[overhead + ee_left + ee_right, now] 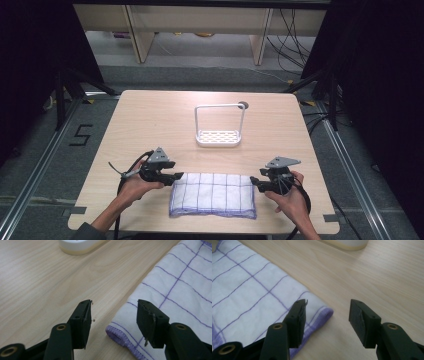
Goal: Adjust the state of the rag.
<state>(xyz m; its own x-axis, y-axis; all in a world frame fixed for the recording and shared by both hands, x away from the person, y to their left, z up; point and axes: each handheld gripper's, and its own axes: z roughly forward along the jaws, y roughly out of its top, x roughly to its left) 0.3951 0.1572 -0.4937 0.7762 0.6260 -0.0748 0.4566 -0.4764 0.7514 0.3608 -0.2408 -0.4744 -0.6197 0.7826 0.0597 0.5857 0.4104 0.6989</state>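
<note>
Folded checked cloth (213, 194), purple-stitched hem, woodgrain table (150, 125)

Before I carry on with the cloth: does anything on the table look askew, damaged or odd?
Nothing stands out. The folded cloth lies flat between the open left gripper and right gripper, and the white rack stands upright behind it.

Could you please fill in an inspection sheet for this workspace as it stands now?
Surface: light wooden table, level, clean.
Job's things: folded white cloth with purple grid lines lying flat near the front edge, between both grippers.
Clutter: white rack with a tall hoop handle behind the cloth.
Grippers: left gripper open, at the cloth's left end; right gripper open, at its right end; neither holds anything.
Cables: black cable trails from the left gripper; loose cables on the floor beyond.
Surroundings: grey floor, pale furniture legs, black drapes.
</note>
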